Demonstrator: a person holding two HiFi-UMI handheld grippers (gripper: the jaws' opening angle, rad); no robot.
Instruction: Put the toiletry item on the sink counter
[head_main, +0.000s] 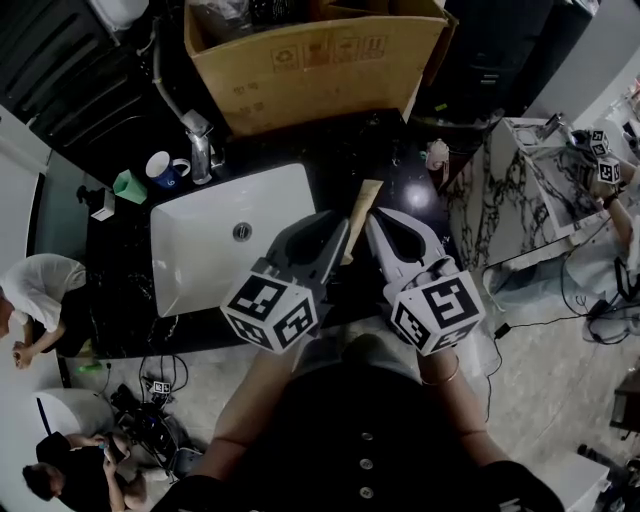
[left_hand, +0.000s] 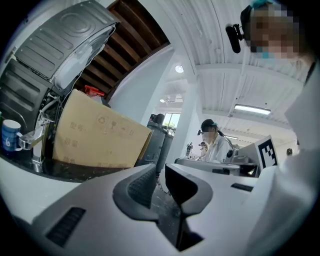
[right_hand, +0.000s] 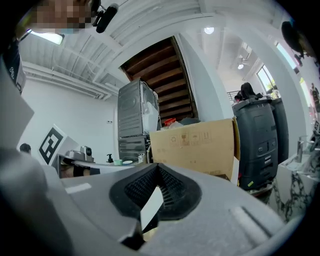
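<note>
A long flat tan box (head_main: 362, 212), the toiletry item, hangs over the black sink counter (head_main: 340, 160), just right of the white sink (head_main: 200, 235). My right gripper (head_main: 376, 222) is shut on it. In the right gripper view the box shows as a pale strip (right_hand: 151, 207) pinched between the ribbed pads, below the right gripper's tips (right_hand: 158, 172). My left gripper (head_main: 338, 230) hovers close beside the box on its left. In its own view the left gripper (left_hand: 160, 174) has a narrow gap between the jaws, with nothing in it.
A faucet (head_main: 198, 150), a blue mug (head_main: 163, 168) and a green cup (head_main: 128, 186) stand behind the sink. A big cardboard box (head_main: 310, 65) fills the back of the counter. A small bottle (head_main: 436, 153) sits at the counter's right end, beside a marble unit (head_main: 490, 190).
</note>
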